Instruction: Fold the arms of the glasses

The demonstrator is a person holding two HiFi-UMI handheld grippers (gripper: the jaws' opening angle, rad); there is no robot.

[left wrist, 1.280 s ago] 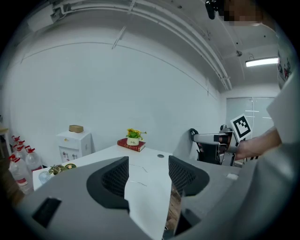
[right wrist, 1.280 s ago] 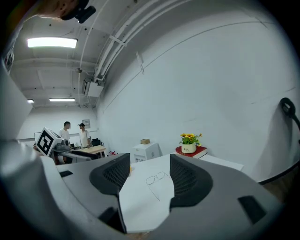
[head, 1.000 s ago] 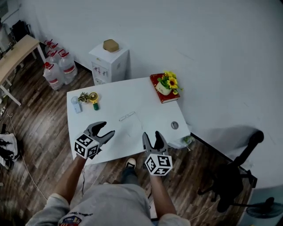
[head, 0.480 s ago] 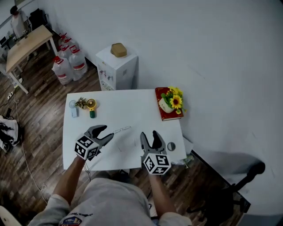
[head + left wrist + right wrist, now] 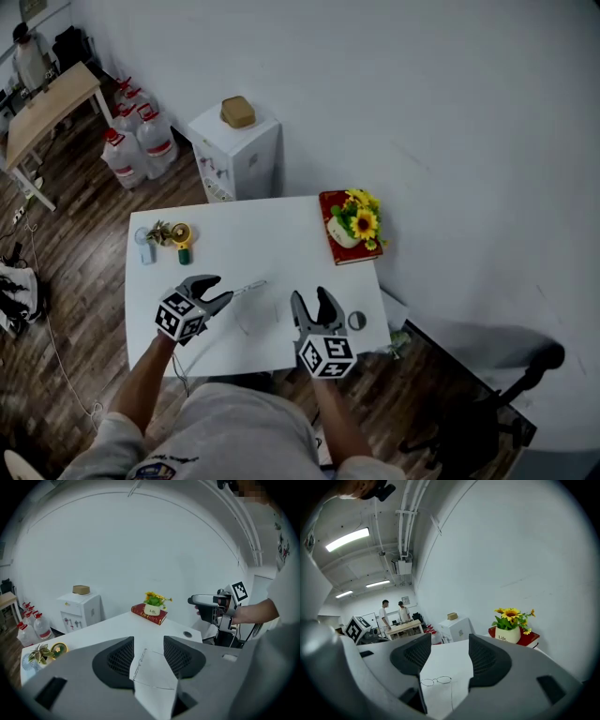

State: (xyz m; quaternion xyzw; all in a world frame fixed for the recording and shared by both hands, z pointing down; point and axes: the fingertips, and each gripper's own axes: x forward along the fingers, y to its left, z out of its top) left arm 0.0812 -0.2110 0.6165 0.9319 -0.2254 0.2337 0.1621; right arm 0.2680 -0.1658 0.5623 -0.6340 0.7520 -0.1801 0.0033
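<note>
The glasses [image 5: 251, 285], one pair with arms unfolded, lie toward the surface's [image 5: 272, 234] near edge. Their front runs left to right and the arms point at the near edge. The left gripper [image 5: 222, 289] is just beside them and the right gripper [image 5: 310, 298] is apart. One pot of sunflowers [image 5: 349, 230] stands on one red book [image 5: 330, 202] at the far right corner.

In the left gripper view, the glasses [image 5: 138, 664] show untouched between spread fingers [image 5: 117, 660] that have just been closing.

In the right gripper view, the glasses [image 5: 436, 680] lie ahead between wide-spread fingers [image 5: 415, 656].

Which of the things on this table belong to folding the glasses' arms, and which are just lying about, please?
Job: glasses, arms unfolded, lying on the white table.
Lying about: red book; sunflower pot on it; small yellow fan; round grey disc.
</note>
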